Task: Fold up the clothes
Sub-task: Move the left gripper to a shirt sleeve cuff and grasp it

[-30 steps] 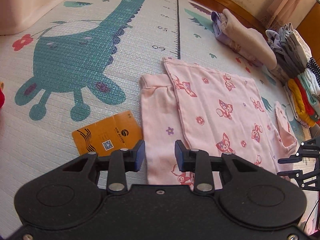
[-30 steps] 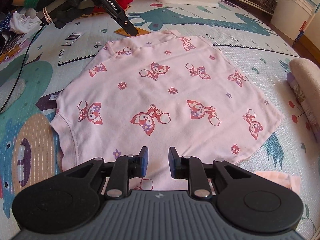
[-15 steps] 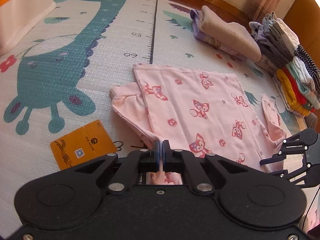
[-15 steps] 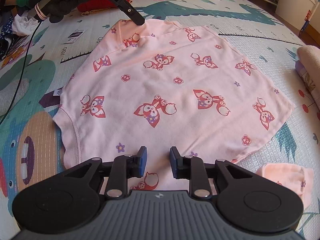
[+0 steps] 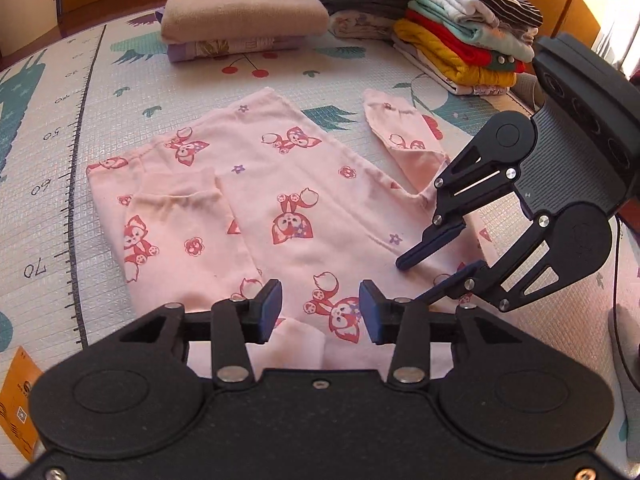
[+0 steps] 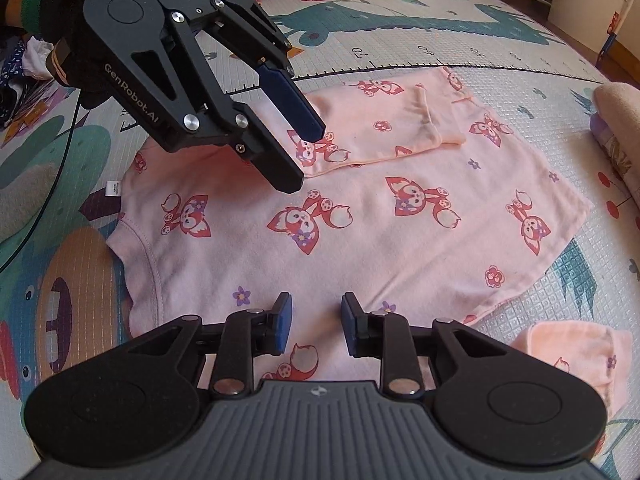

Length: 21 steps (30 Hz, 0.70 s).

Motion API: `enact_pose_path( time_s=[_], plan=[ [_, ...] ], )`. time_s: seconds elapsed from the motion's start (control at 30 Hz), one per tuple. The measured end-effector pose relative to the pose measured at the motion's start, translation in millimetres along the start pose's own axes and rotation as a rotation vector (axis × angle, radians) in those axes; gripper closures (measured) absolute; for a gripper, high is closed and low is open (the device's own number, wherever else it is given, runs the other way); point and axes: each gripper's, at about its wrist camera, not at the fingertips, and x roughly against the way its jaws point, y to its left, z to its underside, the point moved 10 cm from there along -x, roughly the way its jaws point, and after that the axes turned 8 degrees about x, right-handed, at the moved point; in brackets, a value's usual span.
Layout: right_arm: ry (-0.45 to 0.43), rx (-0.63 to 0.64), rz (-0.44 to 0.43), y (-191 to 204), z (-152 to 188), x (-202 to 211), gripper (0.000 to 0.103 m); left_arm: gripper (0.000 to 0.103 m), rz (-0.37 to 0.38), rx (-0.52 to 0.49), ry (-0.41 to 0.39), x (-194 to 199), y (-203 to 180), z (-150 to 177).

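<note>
A pink fox-print shirt (image 6: pixel 400 220) lies flat on the play mat (image 6: pixel 460 36), filling the middle of the right wrist view. One long sleeve (image 6: pixel 380 128) is already folded in across the body, its cuff resting on the fabric in the upper centre of that frame. The other sleeve (image 5: pixel 404 136) is not yet folded: in the left wrist view it stretches out onto the mat at the upper right, and only its cuff shows in the right wrist view at the lower right corner.

The left claw (image 5: pixel 320 310) hovers low over the shirt at the bottom centre of its own view, jaws wide apart and gripping nothing. The right claw (image 6: pixel 316 324) also stands parted and empty, over the near edge of the shirt.

By my reading the fold is roughly a third done: one sleeve in, the second sleeve and the folding of the body left. Stacks of folded clothes (image 5: pixel 460 28) along the top of the left wrist view suggest where the shirt belongs afterwards. An orange card (image 5: pixel 16 404) lies at the lower left edge.
</note>
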Motion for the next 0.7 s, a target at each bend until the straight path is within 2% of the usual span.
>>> enact_pose_path(
  time_s=[0.13,0.23,0.3,0.4,0.53,0.7],
  plan=[
    [-0.001,-0.004,-0.006,-1,0,0,0.073,0.062,-0.032,0.087,-0.031,5,26,-16],
    [-0.003,-0.014,-0.019,1,0,-1,0.067,0.062,-0.078,0.135,-0.058,4,52,-31],
    [-0.005,-0.016,-0.031,4,0,-2,0.054,0.062,-0.106,0.159,-0.070,1,72,-42],
    [-0.004,0.007,-0.032,13,0,-3,0.042,0.062,-0.138,0.173,-0.087,-4,96,-57],
    [-0.013,-0.035,-0.043,10,-1,-1,0.040,0.062,-0.140,0.168,-0.090,-15,113,-72],
    [-0.030,-0.108,-0.061,1,-1,1,0.048,0.063,-0.120,0.135,-0.055,-31,117,-79]
  ],
)
